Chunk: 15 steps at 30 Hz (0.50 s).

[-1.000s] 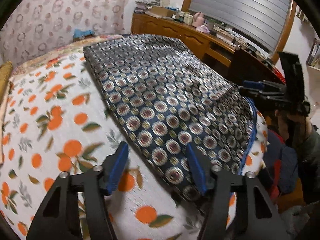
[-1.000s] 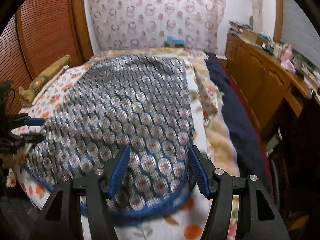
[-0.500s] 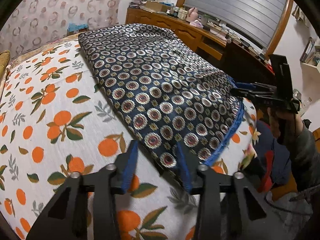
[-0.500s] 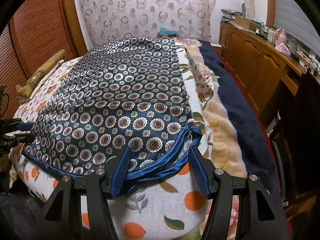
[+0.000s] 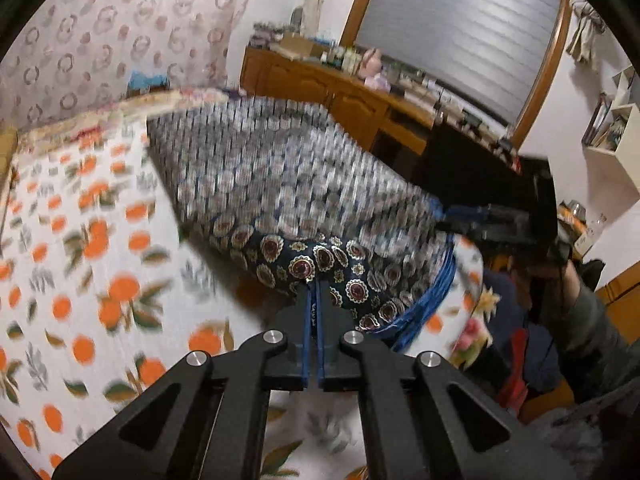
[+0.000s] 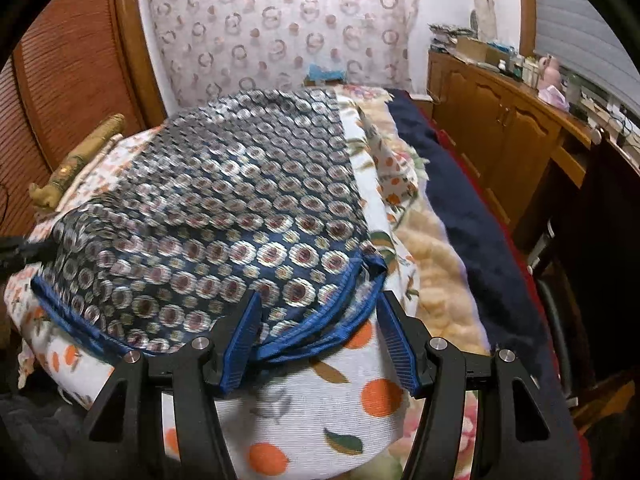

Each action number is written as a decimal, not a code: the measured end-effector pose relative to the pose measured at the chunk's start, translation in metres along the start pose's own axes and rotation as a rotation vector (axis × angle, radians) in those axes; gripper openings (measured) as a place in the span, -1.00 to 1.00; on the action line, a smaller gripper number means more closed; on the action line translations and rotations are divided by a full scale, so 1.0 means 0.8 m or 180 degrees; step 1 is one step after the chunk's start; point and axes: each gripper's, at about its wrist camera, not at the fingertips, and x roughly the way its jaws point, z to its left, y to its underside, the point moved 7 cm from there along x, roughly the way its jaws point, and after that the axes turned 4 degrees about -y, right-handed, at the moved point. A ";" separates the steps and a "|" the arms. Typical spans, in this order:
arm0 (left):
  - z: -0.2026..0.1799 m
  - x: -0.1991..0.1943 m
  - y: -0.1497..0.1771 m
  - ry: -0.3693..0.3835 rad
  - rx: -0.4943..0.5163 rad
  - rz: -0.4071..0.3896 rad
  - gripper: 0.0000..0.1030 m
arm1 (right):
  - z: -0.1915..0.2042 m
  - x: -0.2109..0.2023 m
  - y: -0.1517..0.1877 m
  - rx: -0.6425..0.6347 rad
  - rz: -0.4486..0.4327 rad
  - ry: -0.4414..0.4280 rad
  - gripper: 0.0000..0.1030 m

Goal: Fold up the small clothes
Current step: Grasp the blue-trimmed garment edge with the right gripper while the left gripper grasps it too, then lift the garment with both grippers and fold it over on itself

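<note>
A navy garment (image 5: 280, 184) with round medallion print and blue trim lies spread on the orange-print bedsheet (image 5: 80, 264). My left gripper (image 5: 313, 286) is shut on its near left corner, lifting it slightly. In the right wrist view the same garment (image 6: 224, 216) fills the middle. My right gripper (image 6: 316, 312) is open, its fingers either side of the near right corner with the blue hem (image 6: 320, 320). The right gripper also shows at the right of the left wrist view (image 5: 480, 216).
A wooden dresser (image 6: 500, 120) with clutter runs along the right side of the bed. A dark blue blanket (image 6: 452, 208) and a beige fleece (image 6: 432, 264) lie on the bed's right edge. A brown wardrobe (image 6: 64, 80) stands at left.
My left gripper has shut on the garment's corner and raised it. My right gripper has moved closer to the right corner and stays open.
</note>
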 end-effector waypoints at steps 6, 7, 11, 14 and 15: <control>-0.003 -0.008 -0.053 0.0025 -0.0042 -0.0254 -0.95 | 0.041 -0.032 -0.011 -0.0211 -0.0176 -0.0245 0.21; -0.004 -0.007 -0.059 0.0035 -0.0051 -0.0268 -0.95 | 0.048 -0.036 -0.011 -0.0254 -0.0186 -0.0280 0.21; -0.003 -0.002 -0.073 0.0008 -0.0051 -0.0325 -0.95 | 0.076 -0.052 -0.005 -0.0424 -0.0193 -0.0415 0.21; -0.001 0.004 -0.077 -0.0020 -0.0051 -0.0331 -0.95 | 0.089 -0.056 0.007 -0.0491 -0.0138 -0.0515 0.22; -0.001 0.005 -0.078 -0.0026 -0.0050 -0.0330 -0.95 | 0.095 -0.054 0.012 -0.0532 -0.0099 -0.0543 0.22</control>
